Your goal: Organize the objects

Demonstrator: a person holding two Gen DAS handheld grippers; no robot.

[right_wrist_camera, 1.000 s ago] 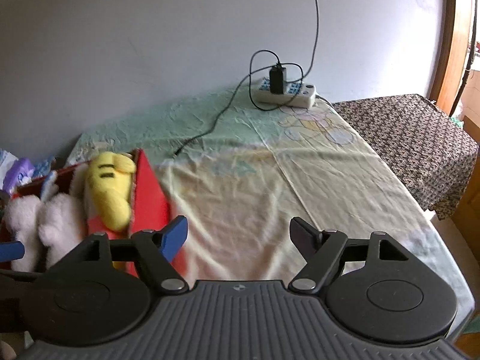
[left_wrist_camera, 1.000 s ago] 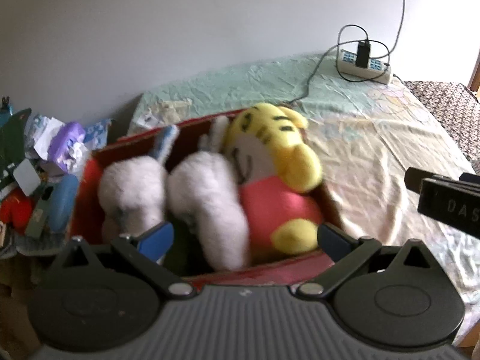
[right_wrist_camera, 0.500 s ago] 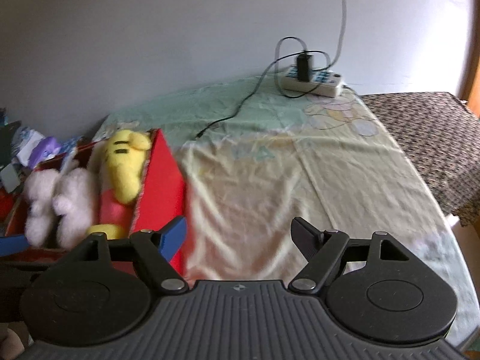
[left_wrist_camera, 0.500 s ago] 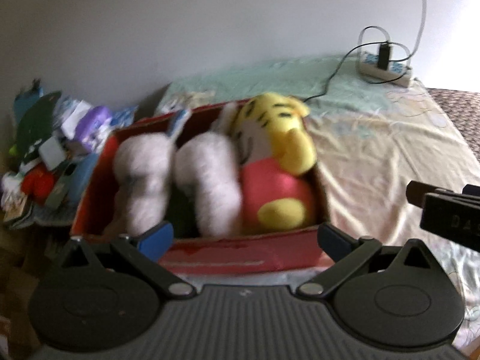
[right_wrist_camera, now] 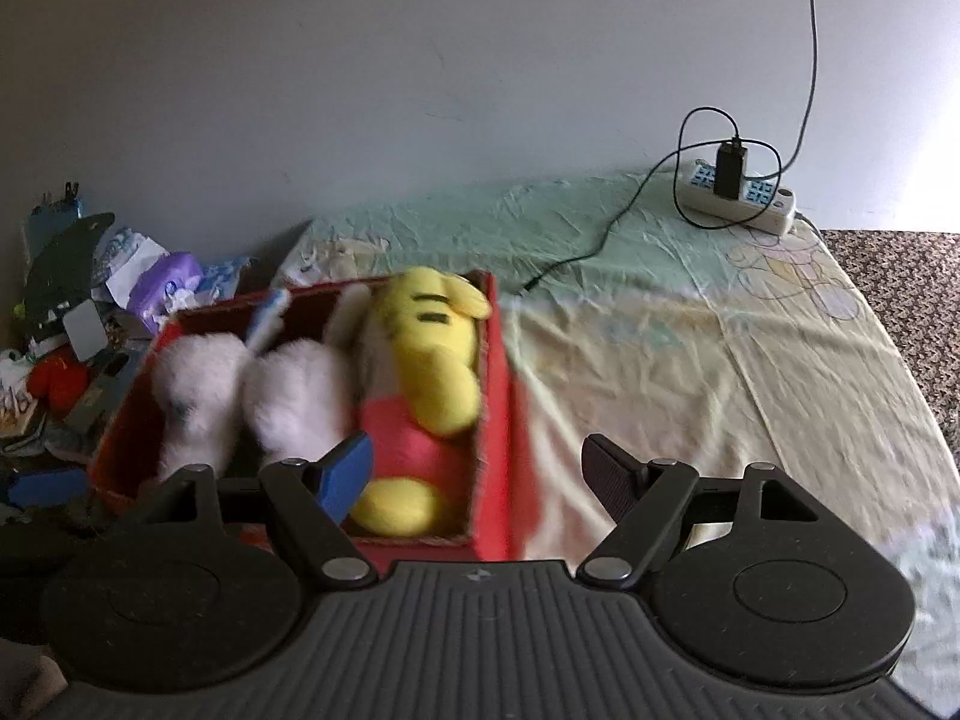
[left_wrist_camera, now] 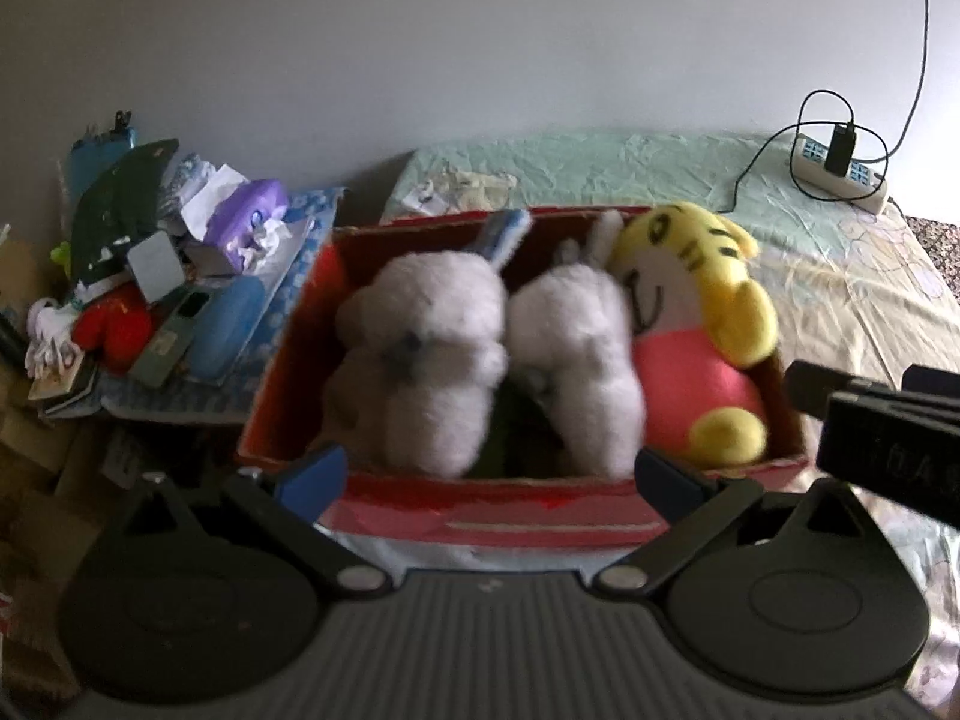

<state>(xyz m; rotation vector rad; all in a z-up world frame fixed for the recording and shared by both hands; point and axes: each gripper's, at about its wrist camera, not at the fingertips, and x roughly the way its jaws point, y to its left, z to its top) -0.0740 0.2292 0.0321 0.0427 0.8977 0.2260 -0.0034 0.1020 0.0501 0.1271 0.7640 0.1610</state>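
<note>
A red cardboard box (left_wrist_camera: 498, 510) (right_wrist_camera: 498, 396) sits on the bed and holds three plush toys. Two white fluffy ones (left_wrist_camera: 420, 354) (right_wrist_camera: 198, 390) lie left and middle. A yellow tiger plush in a pink shirt (left_wrist_camera: 696, 312) (right_wrist_camera: 432, 372) lies at the box's right end. My left gripper (left_wrist_camera: 489, 471) is open, its fingers spread just before the box's near wall, holding nothing. My right gripper (right_wrist_camera: 477, 468) is open and empty, hovering over the box's right wall. The right gripper's side also shows at the edge of the left wrist view (left_wrist_camera: 882, 426).
A cluttered pile (left_wrist_camera: 156, 282) (right_wrist_camera: 78, 324) of tissues, cases and a red item sits left of the box. A power strip (left_wrist_camera: 840, 180) (right_wrist_camera: 744, 192) with a charger and cable lies at the bed's far right, against the wall. Wrinkled sheet (right_wrist_camera: 690, 360) spreads right of the box.
Both views have drawn back and swung left, so the whole box and the clutter pile now show. Both grippers stay open and empty. The toys have not moved.
</note>
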